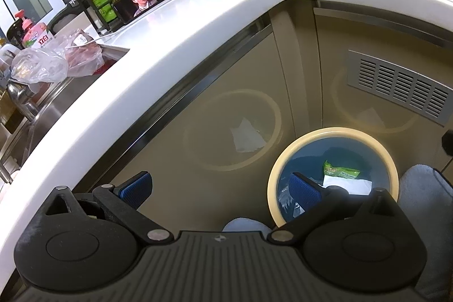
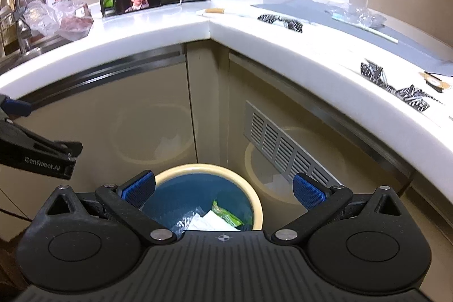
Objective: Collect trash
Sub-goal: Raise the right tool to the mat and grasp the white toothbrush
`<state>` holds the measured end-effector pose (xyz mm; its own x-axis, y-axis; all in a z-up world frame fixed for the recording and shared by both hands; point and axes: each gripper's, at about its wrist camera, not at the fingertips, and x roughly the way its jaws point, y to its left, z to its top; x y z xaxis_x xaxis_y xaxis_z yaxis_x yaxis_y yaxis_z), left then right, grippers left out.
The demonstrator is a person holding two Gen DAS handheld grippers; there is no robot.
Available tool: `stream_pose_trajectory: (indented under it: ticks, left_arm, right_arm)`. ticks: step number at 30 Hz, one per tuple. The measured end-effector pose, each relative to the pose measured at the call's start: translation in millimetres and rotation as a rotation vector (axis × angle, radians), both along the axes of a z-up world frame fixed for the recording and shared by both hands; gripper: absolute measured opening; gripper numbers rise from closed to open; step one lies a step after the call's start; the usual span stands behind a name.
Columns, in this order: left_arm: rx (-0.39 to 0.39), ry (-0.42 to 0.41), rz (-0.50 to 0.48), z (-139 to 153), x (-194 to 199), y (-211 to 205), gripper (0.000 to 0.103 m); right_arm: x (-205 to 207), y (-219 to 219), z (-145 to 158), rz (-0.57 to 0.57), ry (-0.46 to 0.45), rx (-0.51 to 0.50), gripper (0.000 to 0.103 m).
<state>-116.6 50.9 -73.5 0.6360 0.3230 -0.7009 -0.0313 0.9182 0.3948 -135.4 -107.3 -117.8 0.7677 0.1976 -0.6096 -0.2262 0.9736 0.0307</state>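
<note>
Both claws gape empty above the bin (image 2: 256, 205) — left claw (image 1: 220, 187), marked "GenRobot.AI", right claw (image 2: 223, 190).

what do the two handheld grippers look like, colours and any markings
Both the left gripper and the right gripper are matte black plastic with ribbed grey centre plates, round side discs, silver pivot pins and blue textured finger pads. The left one's side, seen in the right wrist view, reads GenRobot.AI in white.

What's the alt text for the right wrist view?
Open right gripper hovers empty above a cream-rimmed bin holding a green wrapper and white paper; black-and-white scraps lie on the white counter.
</note>
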Motion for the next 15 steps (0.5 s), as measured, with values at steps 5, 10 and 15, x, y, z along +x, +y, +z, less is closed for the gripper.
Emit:
stream_pose_trajectory:
  ticks: [5,10,15]
  left_arm:
    - [-0.027,0.010,-0.005,3,2,1,0.103]
    - [-0.094,0.020,-0.022,11,3,3,0.103]
    - [-0.120,0.024,-0.034,19,8,0,0.103]
  right_arm:
    - [4,-7,14,-0.006,-0.034,0.029,0.103]
    - [13,-23,39,-0.039,-0.124,0.060,0.103]
    - [42,-53,71,-0.117,-0.241,0.046,0.103]
